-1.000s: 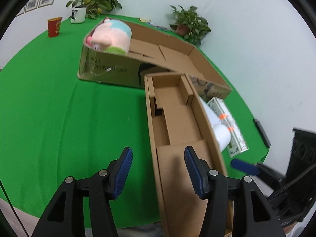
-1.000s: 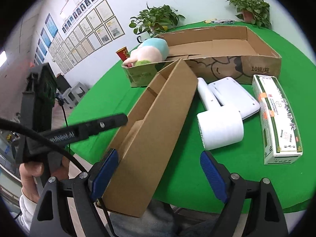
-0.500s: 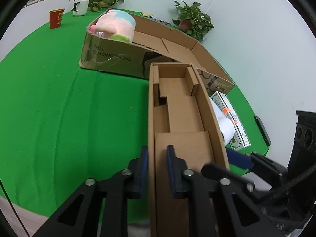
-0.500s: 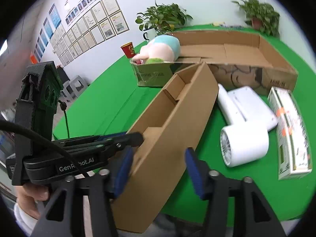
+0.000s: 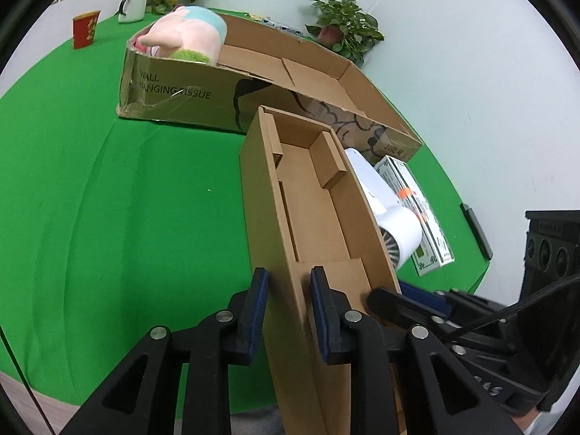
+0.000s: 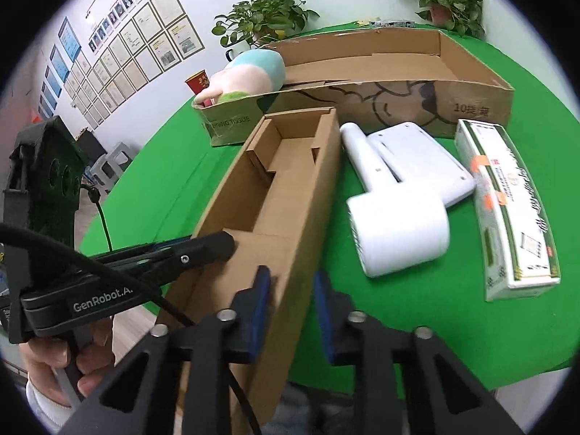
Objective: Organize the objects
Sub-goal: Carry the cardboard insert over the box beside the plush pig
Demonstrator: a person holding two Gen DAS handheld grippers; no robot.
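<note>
Green table (image 5: 108, 199): covered in bright green cloth; everything stands on it.
Red cup (image 5: 85, 29): far left, at the back, well apart from the rest.
Large box (image 5: 174, 90): a long open carton across the back, with a pink and blue plush toy (image 5: 188, 34) sitting in its left end.
Narrow box (image 5: 315, 199): the task's thing here; an open cardboard tray with inner dividers, running from the near edge of the table toward the large box, its near end sticking out past the table edge.
Left gripper (image 5: 288, 308): its blue pads straddle the left wall of the narrow box near that end; the jaws are opening slightly, and a thin gap shows on at least one side, so I judge the hold loose.
Right gripper (image 6: 290, 308): its jaws are closing around the right wall of the same box; the left pad looks against the cardboard, the right pad still shows a sliver of space.
Hair dryer (image 6: 395, 214): white, lying just beside the box's right wall.
White carton (image 6: 507, 206): green-printed, furthest right, beside the dryer.
Risk: with one side slack, a lift could tilt the box and let it slip out.
Risk: a hard pinch could buckle the thin wall.
Risk: swinging the box rightward would knock the dryer.
</note>
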